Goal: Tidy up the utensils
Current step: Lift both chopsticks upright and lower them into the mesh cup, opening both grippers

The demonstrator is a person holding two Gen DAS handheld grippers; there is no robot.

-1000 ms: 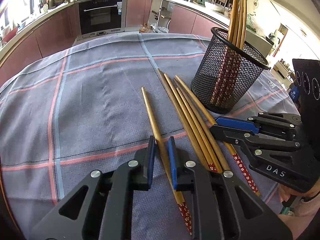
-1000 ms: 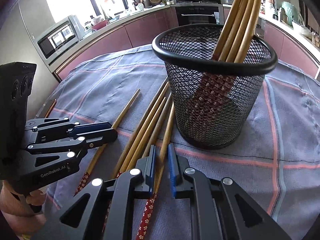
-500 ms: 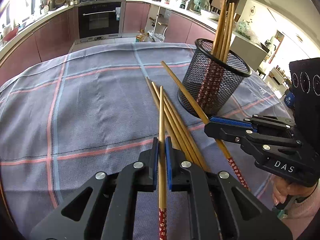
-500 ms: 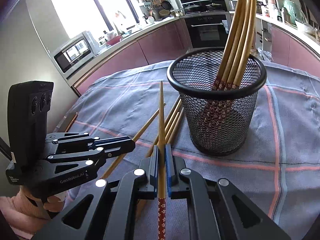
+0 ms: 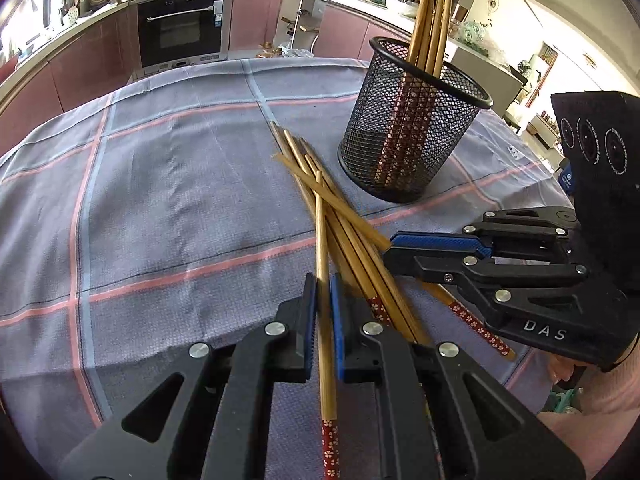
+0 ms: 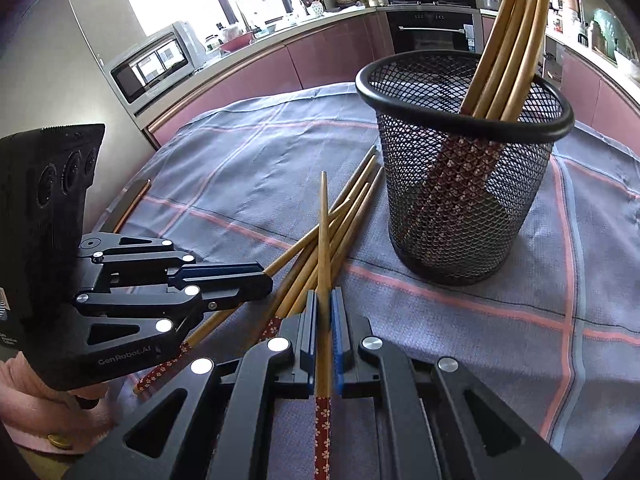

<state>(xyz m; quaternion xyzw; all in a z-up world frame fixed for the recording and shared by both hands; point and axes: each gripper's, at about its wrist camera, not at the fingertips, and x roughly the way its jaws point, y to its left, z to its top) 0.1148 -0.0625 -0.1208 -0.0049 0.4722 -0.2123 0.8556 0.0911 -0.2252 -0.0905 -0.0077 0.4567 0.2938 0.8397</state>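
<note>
My left gripper (image 5: 323,280) is shut on a bamboo chopstick (image 5: 321,232) with a red flowered end, held above the cloth. My right gripper (image 6: 324,296) is shut on another such chopstick (image 6: 324,232). It also shows in the left wrist view (image 5: 400,240), with its chopstick crossing the pile. Several loose chopsticks (image 5: 352,236) lie on the cloth between the grippers. A black mesh cup (image 5: 408,120) holds several chopsticks upright, beyond the pile. In the right wrist view the cup (image 6: 460,184) is ahead to the right and the pile (image 6: 344,216) lies ahead.
A grey-blue checked tablecloth (image 5: 160,200) covers the table. Kitchen cabinets and an oven (image 5: 180,28) stand behind it. A microwave (image 6: 156,64) sits on the counter at left. The table edge shows at the left of the right wrist view (image 6: 132,204).
Both grippers closed on one chopstick each a second ago and lifted them off the cloth. Since half a second ago both have drawn back and lowered, the held sticks now crossing over the pile.
</note>
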